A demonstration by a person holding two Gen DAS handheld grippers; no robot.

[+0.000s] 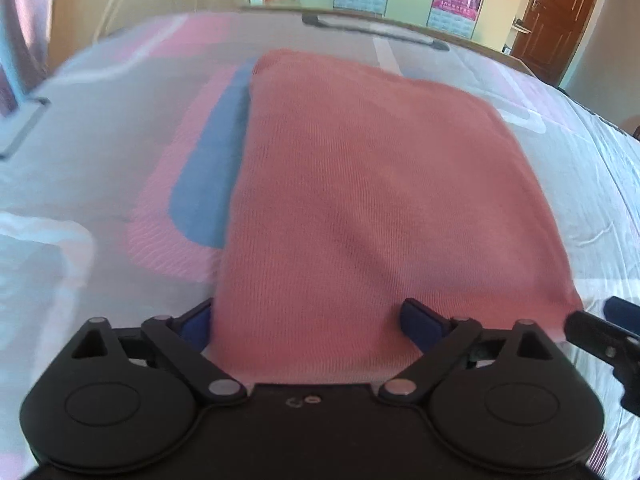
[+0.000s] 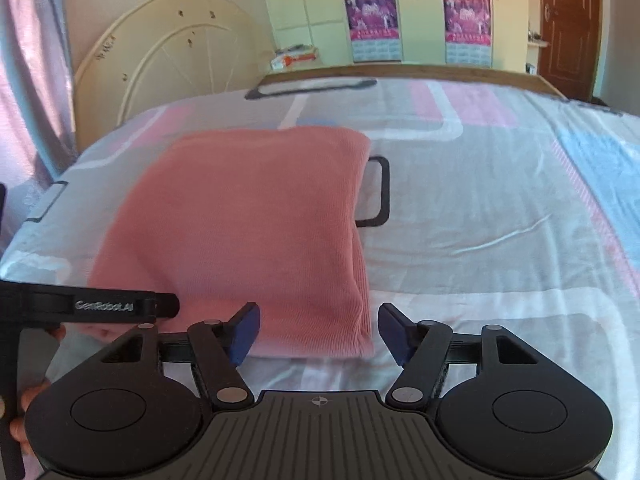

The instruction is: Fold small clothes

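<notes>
pink garment (image 2: 248, 216), 1 pc, folded on bed (image 2: 500, 208); 2 grippers, both open-jawed.

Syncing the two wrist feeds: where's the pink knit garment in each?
Left wrist: pink knit garment fills the centre, near edge between the open left hand-held gripper.
Right wrist: left of centre, corner by the open right hand-held gripper.
Shared landmark: brown door, top right.

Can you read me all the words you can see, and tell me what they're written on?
"GenRobot.AI": raised letters, a bit blurred, on the black arm of the left gripper, seen from the right wrist camera.
Purple posters on the cupboard doors: print too small and blurred to read.
Box past the bed: print unreadable.
Pink folded cloth: no words.
</notes>
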